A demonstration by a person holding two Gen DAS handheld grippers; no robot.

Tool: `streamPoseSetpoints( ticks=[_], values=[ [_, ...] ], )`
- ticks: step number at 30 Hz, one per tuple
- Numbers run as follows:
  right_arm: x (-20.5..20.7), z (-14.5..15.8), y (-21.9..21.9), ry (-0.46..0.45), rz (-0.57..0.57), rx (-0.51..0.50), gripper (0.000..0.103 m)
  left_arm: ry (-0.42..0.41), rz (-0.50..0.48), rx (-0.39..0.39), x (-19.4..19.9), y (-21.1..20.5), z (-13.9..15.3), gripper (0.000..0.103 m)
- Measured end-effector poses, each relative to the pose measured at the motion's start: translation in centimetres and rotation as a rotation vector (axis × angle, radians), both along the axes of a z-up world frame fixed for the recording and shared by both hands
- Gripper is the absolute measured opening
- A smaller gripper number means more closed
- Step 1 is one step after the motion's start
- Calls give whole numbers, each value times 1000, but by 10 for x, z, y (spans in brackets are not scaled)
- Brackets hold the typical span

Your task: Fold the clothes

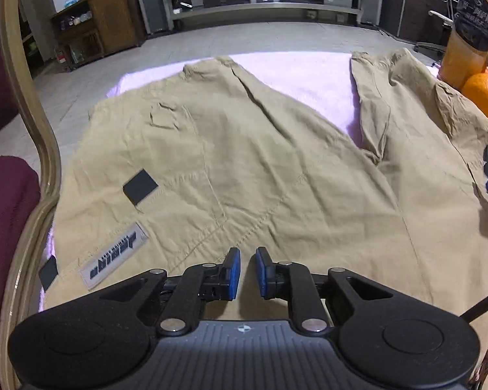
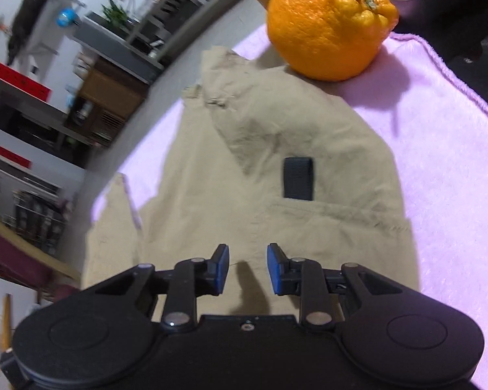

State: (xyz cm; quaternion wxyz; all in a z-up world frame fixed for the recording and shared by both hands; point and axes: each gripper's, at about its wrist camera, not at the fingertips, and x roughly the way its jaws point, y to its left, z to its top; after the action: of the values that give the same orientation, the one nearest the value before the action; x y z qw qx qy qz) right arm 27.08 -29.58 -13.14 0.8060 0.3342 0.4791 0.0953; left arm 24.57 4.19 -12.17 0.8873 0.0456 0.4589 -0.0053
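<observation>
Khaki shorts lie spread flat on a lilac towel, both tools above them and holding nothing.

Blue-padded, the left tool (image 1: pixel 248 271) hangs over the waistband end of the shorts (image 1: pixel 244 162), its jaws a narrow gap apart with no cloth between; the right tool (image 2: pixel 248 268) is spread wider, also empty, over a leg of the same garment. From the left tool the legs run out toward 12 o'clock, the woven label (image 1: pixel 117 250) at 9 o'clock. To fold well, I judge each tool should pinch one layer at an edge, lift together and lay one half evenly over the other. An orange (image 2: pixel 328 22) at 1 o'clock from the right tool touches the cloth and may snag it. The towel (image 2: pixel 439 162) covers the bench.
</observation>
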Motion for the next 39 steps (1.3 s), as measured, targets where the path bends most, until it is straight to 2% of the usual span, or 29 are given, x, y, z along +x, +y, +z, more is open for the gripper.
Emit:
streamPoseSetpoints(
  ticks=[2, 4, 5, 6, 9, 11, 14, 20, 23, 26, 30, 33, 36, 39],
  values=[
    [0, 15, -9, -55, -18, 30, 27, -25, -31, -83, -1, -6, 19, 11],
    [-1, 35, -21, -139, -54, 60, 35, -64, -82, -166, -1, -18, 39, 11],
    [-2, 46, -28, -184, -83, 61, 42, -89, -120, -192, -1, -27, 48, 12],
    [-3, 54, -35, -222, -113, 47, 47, -109, -161, -205, 0, -37, 53, 12],
    [-2, 55, -54, -240, -195, -25, 49, -103, -272, -216, 5, -66, 45, 14],
    [0, 42, -68, -191, -237, -31, 49, -67, -314, -190, 11, -77, 25, 17],
    [5, 14, -88, -79, -278, 9, 49, -14, -348, -162, 15, -78, 1, 17],
    [10, -30, -106, 113, -244, 300, 49, 24, -324, -208, 21, -67, -11, 17],
    [10, -35, -101, 104, -235, 341, 49, 23, -317, -211, 20, -67, -11, 17],
    [17, -21, -90, 14, -238, 305, 45, 22, -311, -206, 20, -68, -10, 17],
    [24, 19, -50, -155, -113, 146, 44, 27, -301, -214, 20, -67, -10, 17],
    [26, 44, -22, -247, -44, 126, 44, 22, -297, -213, 18, -68, -10, 17],
    [36, 47, -14, -235, -59, 94, 44, 19, -297, -211, 16, -68, -10, 17],
    [51, 34, -21, -174, -119, 58, 44, 20, -293, -218, 16, -67, -11, 17]
  ],
)
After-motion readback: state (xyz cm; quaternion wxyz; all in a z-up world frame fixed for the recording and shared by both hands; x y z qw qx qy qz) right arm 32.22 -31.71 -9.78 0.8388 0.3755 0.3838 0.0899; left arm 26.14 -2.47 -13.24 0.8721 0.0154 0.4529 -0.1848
